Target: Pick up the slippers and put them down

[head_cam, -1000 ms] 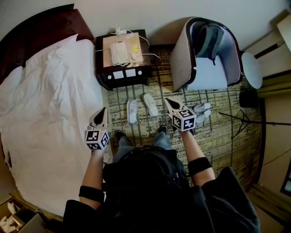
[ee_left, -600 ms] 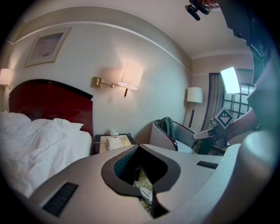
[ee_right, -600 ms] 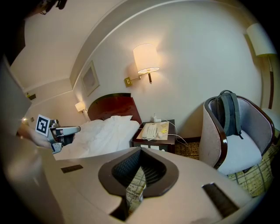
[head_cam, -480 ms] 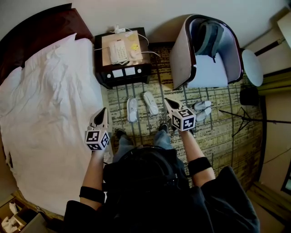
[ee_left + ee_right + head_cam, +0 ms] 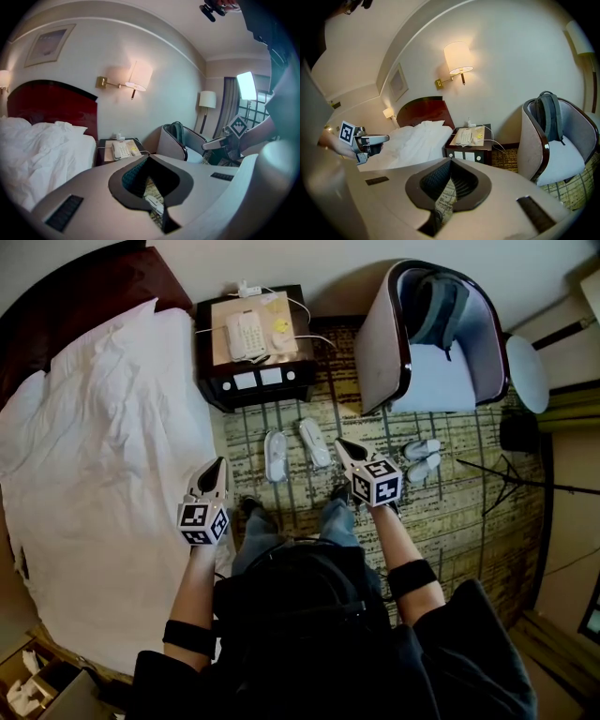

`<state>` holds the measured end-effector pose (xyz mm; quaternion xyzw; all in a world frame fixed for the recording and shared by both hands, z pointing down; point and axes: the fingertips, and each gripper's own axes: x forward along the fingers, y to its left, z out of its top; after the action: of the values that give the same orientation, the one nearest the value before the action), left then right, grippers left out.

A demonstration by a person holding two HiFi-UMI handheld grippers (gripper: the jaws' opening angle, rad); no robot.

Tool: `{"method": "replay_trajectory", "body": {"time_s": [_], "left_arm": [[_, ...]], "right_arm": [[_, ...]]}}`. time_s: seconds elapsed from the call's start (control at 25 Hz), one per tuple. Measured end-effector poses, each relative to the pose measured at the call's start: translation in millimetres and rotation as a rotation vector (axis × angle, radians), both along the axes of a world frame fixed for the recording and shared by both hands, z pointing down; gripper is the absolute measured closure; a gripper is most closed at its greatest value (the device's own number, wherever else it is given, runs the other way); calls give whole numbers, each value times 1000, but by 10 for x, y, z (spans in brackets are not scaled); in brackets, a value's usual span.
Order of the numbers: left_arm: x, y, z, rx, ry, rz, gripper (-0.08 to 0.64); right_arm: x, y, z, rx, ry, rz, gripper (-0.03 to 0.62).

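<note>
Two white slippers (image 5: 276, 455) lie side by side on the patterned carpet (image 5: 450, 521), at six o'clock from the nightstand (image 5: 253, 343); left gripper (image 5: 218, 465) at their eight o'clock, right gripper (image 5: 341, 444) at three o'clock, both with jaws pressed together, empty

Showing the patterned floor (image 5: 450, 521) bearing a bed (image 5: 103, 456) at left, a dark bedside counter (image 5: 211, 367), an armchair (image 5: 441, 381) and two pairs of white slippers. The counter-side slippers (image 5: 275, 456) are lying slightly splayed just before the counter. The armchair-side slippers (image 5: 421, 448) are lying side by side before the armchair. Also showing a white telephone (image 5: 246, 334) resting on the counter and a backpack (image 5: 436, 306) sitting in the armchair.
</note>
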<state>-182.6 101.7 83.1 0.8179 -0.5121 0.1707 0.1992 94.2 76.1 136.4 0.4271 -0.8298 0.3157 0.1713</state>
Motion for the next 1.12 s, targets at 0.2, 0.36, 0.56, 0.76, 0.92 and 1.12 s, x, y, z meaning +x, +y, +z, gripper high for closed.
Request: {"method": "replay_trajectory", "body": {"time_s": [0.2, 0.36, 0.56, 0.76, 0.92, 1.12], "left_arm": [[73, 21, 172, -53, -6, 24, 560], [136, 84, 393, -115, -13, 60, 549], [249, 171, 812, -216, -9, 117, 485], [390, 269, 1453, -332, 8, 150, 364], [424, 321, 2138, -434, 4, 142, 271], [358, 452, 3215, -564, -7, 35, 178]], "right_arm": [[-149, 7, 149, -23, -9, -27, 591], [-293, 38, 307, -48, -13, -53, 591], [-471, 27, 579, -77, -7, -82, 591], [-610, 6, 980, -103, 26, -96, 591], [-726, -39, 1434, -127, 60, -80, 591], [-888, -7, 2317, -186, 103, -66, 591]]}}
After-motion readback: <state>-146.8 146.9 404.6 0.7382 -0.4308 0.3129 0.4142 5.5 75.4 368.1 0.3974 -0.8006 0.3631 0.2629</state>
